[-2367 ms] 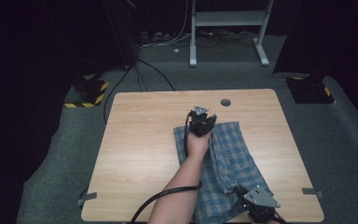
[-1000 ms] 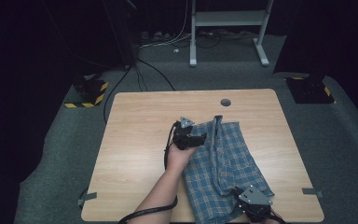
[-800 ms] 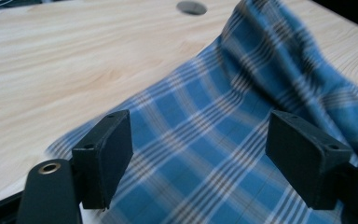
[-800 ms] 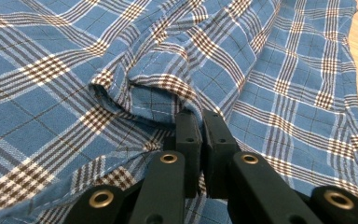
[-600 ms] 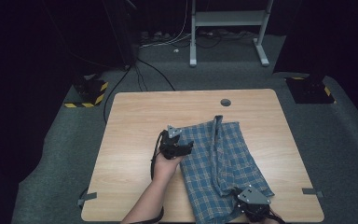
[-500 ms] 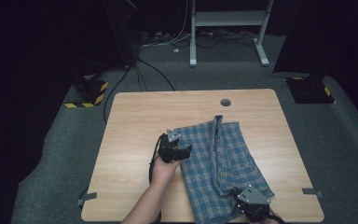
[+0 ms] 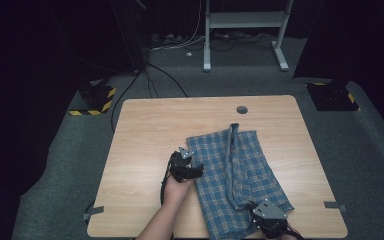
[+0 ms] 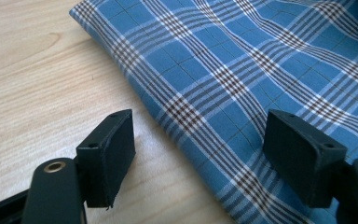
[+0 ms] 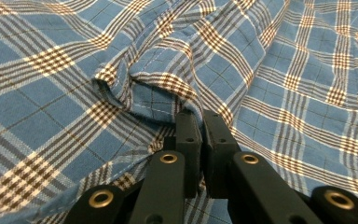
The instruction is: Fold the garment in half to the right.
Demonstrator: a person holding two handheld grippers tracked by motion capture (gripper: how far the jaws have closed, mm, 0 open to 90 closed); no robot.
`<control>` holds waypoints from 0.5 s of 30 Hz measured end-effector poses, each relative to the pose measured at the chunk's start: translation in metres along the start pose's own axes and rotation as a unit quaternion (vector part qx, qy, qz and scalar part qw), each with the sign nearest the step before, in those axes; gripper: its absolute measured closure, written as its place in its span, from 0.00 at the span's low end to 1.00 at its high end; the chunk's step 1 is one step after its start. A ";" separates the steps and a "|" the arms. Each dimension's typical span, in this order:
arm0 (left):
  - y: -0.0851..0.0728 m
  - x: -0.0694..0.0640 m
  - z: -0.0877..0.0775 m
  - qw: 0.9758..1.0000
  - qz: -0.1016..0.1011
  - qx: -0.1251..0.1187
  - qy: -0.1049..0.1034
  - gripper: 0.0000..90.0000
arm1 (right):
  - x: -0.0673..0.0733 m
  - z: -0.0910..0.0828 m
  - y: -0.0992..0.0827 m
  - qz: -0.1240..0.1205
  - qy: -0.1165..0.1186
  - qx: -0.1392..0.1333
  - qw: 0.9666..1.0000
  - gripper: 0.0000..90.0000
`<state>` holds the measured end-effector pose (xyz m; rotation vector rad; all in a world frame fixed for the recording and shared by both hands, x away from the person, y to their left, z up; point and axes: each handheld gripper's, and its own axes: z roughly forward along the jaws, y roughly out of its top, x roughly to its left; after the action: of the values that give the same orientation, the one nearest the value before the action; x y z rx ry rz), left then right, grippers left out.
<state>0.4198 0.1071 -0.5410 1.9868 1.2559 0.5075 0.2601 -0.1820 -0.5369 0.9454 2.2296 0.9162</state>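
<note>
cloth: blue plaid cloth (image 7: 237,172) lies flat on the wooden table (image 7: 145,130), right of centre, running from mid-table down to the near edge. One long fold ridge runs lengthwise through it (looks like a doubled-over strip; can't tell more from the high view).

cloth, left edge: in the left gripper view the plaid cloth (image 8: 242,70) edge runs diagonally across the bare table (image 8: 32,79), hem flat on the wood.

cloth, near end: in the right gripper view the plaid cloth (image 9: 74,70) is bunched into a small pucker just ahead of the jaw tips.

left gripper: left gripper (image 7: 186,167) sits at the cloth's left edge, hand and forearm coming in from the bottom. In its own view the left gripper (image 8: 200,156) has jaws spread wide, straddling the hem: one pad over bare wood, the other over the fabric. Jaws have just been closing a little, with the cloth edge between them, pads not pressing on it.

right gripper: right gripper (image 7: 269,220) is at the near end of the cloth by the table's front edge. In its own view the right gripper (image 9: 201,122) has jaws pressed together, pinching a fold of the cloth at the tips.

surroundings: grey carpet (image 7: 55,165) around the table, a white metal frame (image 7: 242,30) behind it.
</note>
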 end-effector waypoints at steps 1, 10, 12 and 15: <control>0.001 0.001 0.001 1.000 -0.001 -0.002 0.000 0.29 | 0.000 0.001 0.000 0.000 0.001 0.000 1.000 0.95; 0.012 0.015 0.014 1.000 -0.007 -0.008 0.005 0.33 | 0.013 0.013 0.013 -0.013 -0.002 0.011 1.000 0.95; 0.017 0.019 0.018 1.000 -0.006 -0.006 0.009 0.33 | 0.017 0.017 0.018 -0.023 -0.004 0.016 1.000 0.95; 0.024 0.026 0.025 1.000 -0.009 -0.003 0.012 0.33 | 0.021 0.024 0.026 -0.037 -0.007 0.021 0.999 0.95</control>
<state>0.4623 0.1149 -0.5404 1.9694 1.2840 0.5266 0.2744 -0.1431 -0.5369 0.8781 2.2650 0.8295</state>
